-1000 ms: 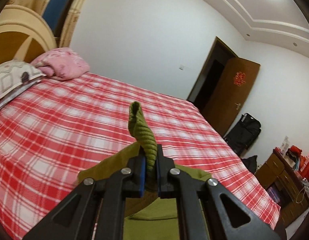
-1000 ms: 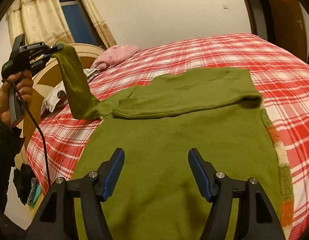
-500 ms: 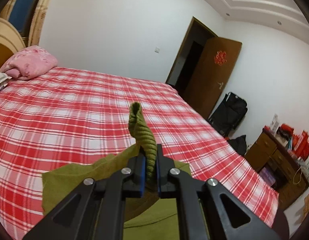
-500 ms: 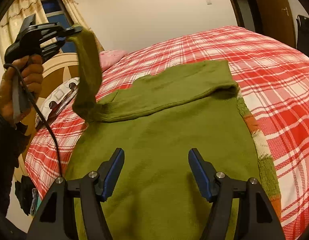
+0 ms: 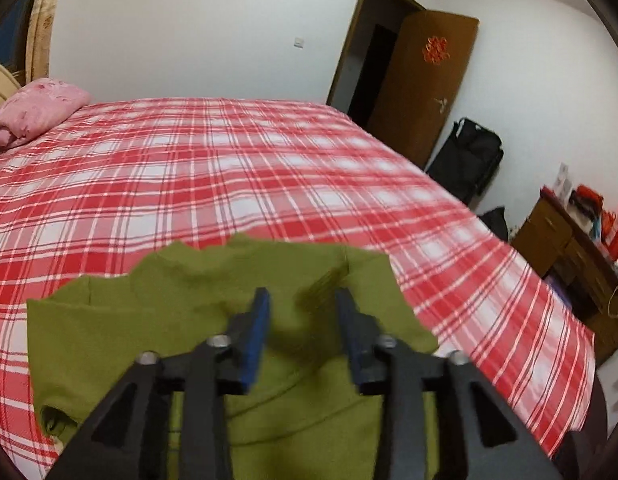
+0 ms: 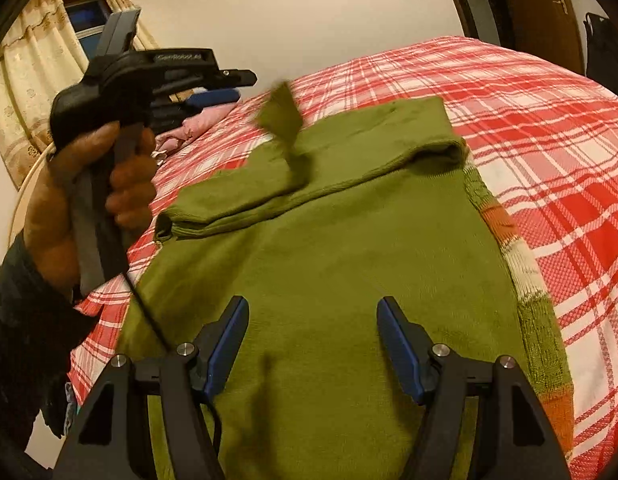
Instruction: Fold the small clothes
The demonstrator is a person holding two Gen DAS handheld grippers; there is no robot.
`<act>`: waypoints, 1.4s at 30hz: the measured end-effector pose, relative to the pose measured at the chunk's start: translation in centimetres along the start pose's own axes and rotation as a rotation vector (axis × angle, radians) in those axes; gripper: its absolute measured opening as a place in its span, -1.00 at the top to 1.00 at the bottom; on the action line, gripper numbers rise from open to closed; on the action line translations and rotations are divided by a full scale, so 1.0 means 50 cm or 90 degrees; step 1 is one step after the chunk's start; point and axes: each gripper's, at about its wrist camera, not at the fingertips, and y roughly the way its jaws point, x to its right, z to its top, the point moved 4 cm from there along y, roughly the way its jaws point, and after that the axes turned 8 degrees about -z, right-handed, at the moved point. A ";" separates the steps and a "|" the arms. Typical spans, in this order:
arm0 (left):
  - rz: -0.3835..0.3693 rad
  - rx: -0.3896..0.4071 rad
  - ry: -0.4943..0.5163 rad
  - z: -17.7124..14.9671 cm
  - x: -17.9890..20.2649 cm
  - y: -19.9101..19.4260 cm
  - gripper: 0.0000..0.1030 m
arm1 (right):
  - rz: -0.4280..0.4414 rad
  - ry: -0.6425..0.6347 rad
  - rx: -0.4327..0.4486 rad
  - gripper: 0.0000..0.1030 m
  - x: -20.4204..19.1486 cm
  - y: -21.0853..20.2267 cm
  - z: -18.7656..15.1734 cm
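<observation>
An olive green sweater point(image 6: 329, 248) lies flat on the red plaid bed point(image 6: 549, 128); it also shows in the left wrist view point(image 5: 149, 320). Its sleeve cuff point(image 6: 283, 114) is blurred in mid-air, falling over the folded upper part. My left gripper point(image 5: 303, 304) is open and empty above the sweater; in the right wrist view point(image 6: 237, 86) it is held up at the left. My right gripper point(image 6: 311, 320) is open and empty above the sweater's body.
A pink pillow point(image 5: 37, 108) lies at the head of the bed. An open brown door point(image 5: 421, 80), a black bag point(image 5: 469, 160) and a wooden cabinet point(image 5: 569, 248) stand past the bed's right side. A curtained window point(image 6: 33, 80) is at the far left.
My left gripper has opened and let go of the sleeve cuff, which now drops over the sweater. The left gripper swung rightward over the garment. The right gripper stayed open.
</observation>
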 end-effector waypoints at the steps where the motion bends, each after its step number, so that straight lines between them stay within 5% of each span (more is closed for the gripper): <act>1: 0.001 0.001 0.006 -0.007 0.001 -0.008 -0.05 | 0.000 0.001 0.000 -0.31 0.002 0.001 -0.001; 5: 0.041 0.009 0.051 -0.034 -0.021 -0.059 -0.43 | -0.005 -0.011 0.004 -0.31 0.003 -0.004 0.002; 9: 0.151 -0.014 0.117 -0.101 -0.110 -0.125 -0.47 | -0.016 0.000 0.012 -0.31 0.022 -0.028 0.046; 14: 0.255 -0.040 0.076 -0.161 -0.266 -0.173 -0.50 | -0.055 0.010 0.025 -0.31 0.049 -0.012 0.162; 19: 0.251 -0.056 -0.017 -0.187 -0.350 -0.151 -0.50 | -0.065 0.008 -0.027 -0.31 0.042 0.116 0.270; 27: 0.237 -0.090 0.012 -0.199 -0.341 -0.108 -0.53 | -0.119 0.018 -0.090 -0.10 0.062 0.281 0.313; 28: 0.242 -0.090 0.004 -0.197 -0.347 -0.104 -0.58 | -0.117 0.019 -0.093 0.08 0.061 0.291 0.311; 32: 0.234 -0.099 -0.048 -0.206 -0.387 -0.102 -0.66 | -0.122 -0.038 -0.086 0.87 0.034 0.299 0.311; 37: 0.234 -0.078 -0.103 -0.215 -0.413 -0.126 -0.72 | -0.143 -0.095 -0.022 0.90 0.004 0.236 0.324; 42: 0.239 -0.084 -0.092 -0.223 -0.409 -0.128 -0.78 | -0.203 -0.103 -0.008 0.90 0.023 0.208 0.322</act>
